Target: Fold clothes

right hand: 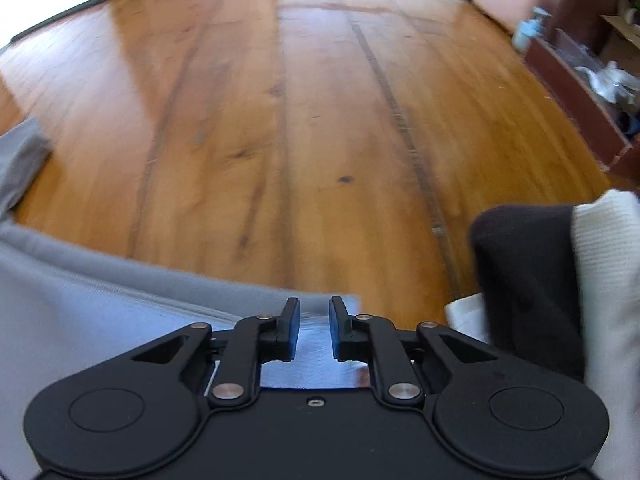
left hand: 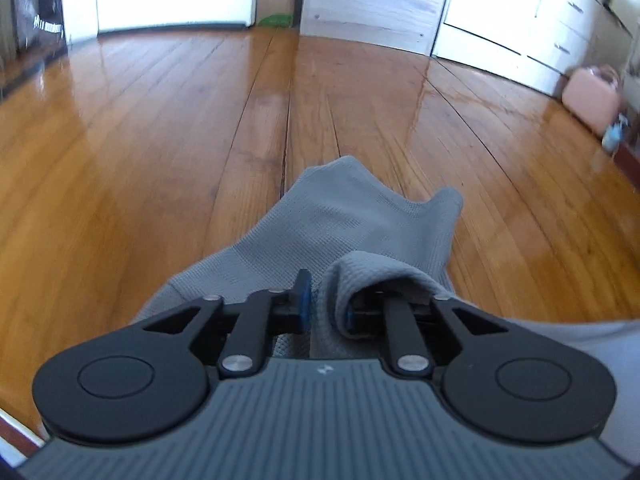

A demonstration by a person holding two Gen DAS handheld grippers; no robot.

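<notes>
Grey garment (left hand: 352, 220) on the wooden floor (left hand: 160, 120) — we see the left gripper (left hand: 326, 300) pinching a fold of it; the right gripper (right hand: 314, 320), over its edge, stands slightly parted — gripping nothing.

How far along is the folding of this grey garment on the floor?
Early on. Nothing looks folded yet: the grey garment lies bunched on the wooden floor. In hand: the left tool has a fold of its fabric between its fingers, draped over one. The right tool stands open over a garment edge, gripping nothing. Left: the folds themselves, and the dark and white clothes beside it.
</notes>
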